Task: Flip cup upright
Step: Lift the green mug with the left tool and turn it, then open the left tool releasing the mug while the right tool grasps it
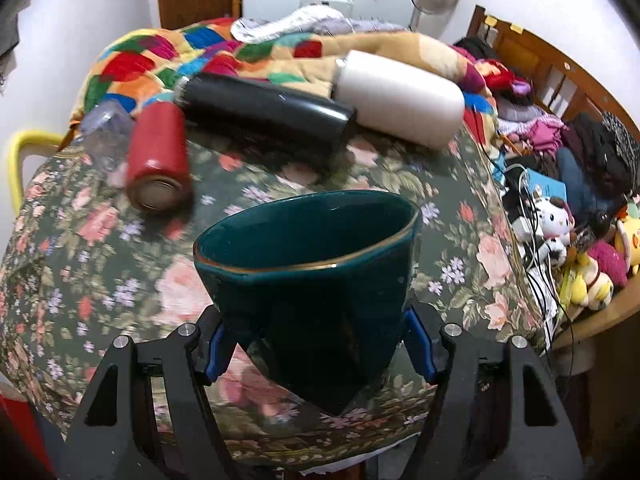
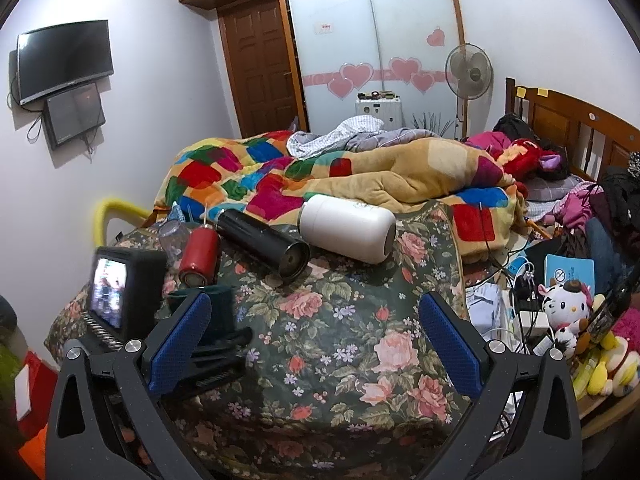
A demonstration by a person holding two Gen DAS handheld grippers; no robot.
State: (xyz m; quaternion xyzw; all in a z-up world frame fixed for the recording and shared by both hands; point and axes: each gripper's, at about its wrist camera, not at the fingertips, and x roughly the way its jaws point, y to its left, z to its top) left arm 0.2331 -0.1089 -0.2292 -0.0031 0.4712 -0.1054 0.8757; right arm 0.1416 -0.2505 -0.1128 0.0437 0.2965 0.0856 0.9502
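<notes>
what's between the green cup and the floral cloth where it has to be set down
Nothing visible. The left gripper holds the green cup mouth-up over bare floral cloth. The red bottle, black bottle and white bottle lie farther back.

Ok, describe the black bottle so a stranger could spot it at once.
Start at the floral cloth spread in front of the patchwork blanket. Three bottles lie on their sides along its far edge. The black bottle is the middle one, between the short red bottle and the fat white bottle: the only dark, slim one.
</notes>
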